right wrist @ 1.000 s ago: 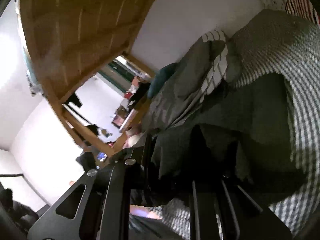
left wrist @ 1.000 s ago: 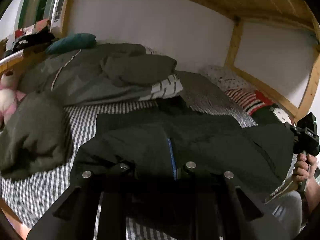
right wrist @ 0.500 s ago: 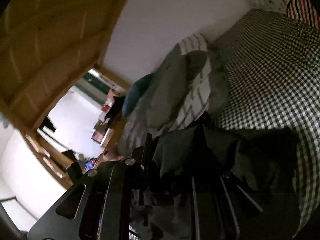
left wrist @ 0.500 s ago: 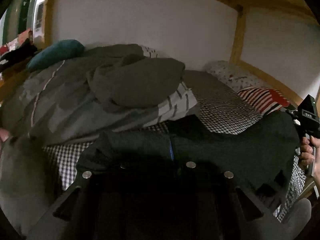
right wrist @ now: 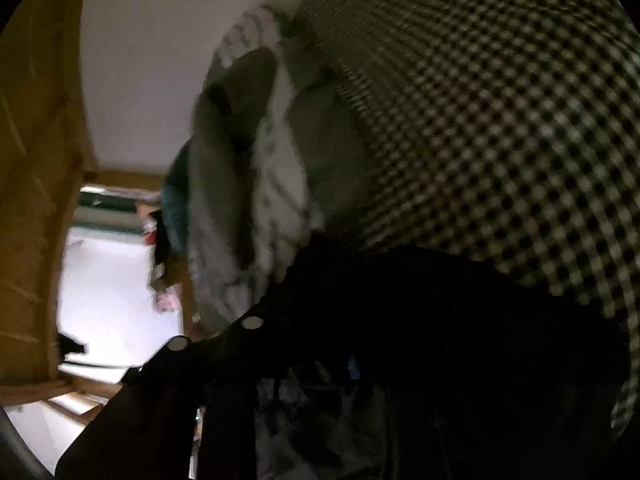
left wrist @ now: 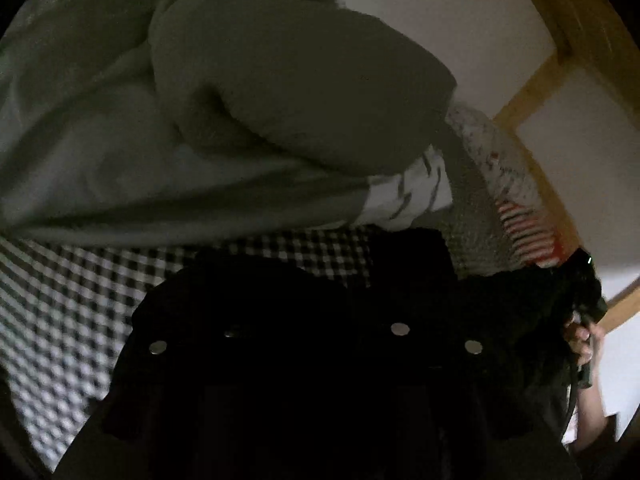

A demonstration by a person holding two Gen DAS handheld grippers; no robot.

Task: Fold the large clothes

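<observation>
A large black garment [left wrist: 400, 292] hangs stretched between both grippers, low over the checked bedsheet [left wrist: 52, 304]. My left gripper [left wrist: 316, 344] is shut on its near edge; the dark cloth covers the fingers. My right gripper [left wrist: 580, 292] is at the far right of the left wrist view, held in a hand, shut on the garment's other end. In the right wrist view the garment [right wrist: 420, 312] drapes over that gripper [right wrist: 320, 360] and hides its fingertips.
A heap of grey-green duvet [left wrist: 240, 92] with a striped pillow [left wrist: 416, 192] lies just beyond the garment. A red striped cloth [left wrist: 528, 228] lies by the wooden bunk frame [left wrist: 560, 56]. A white wall stands behind. The room opening [right wrist: 108, 280] shows left in the right wrist view.
Both grippers have carried the garment forward and lower over the bed. The duvet heap and the checked sheet now loom much closer in both views.
</observation>
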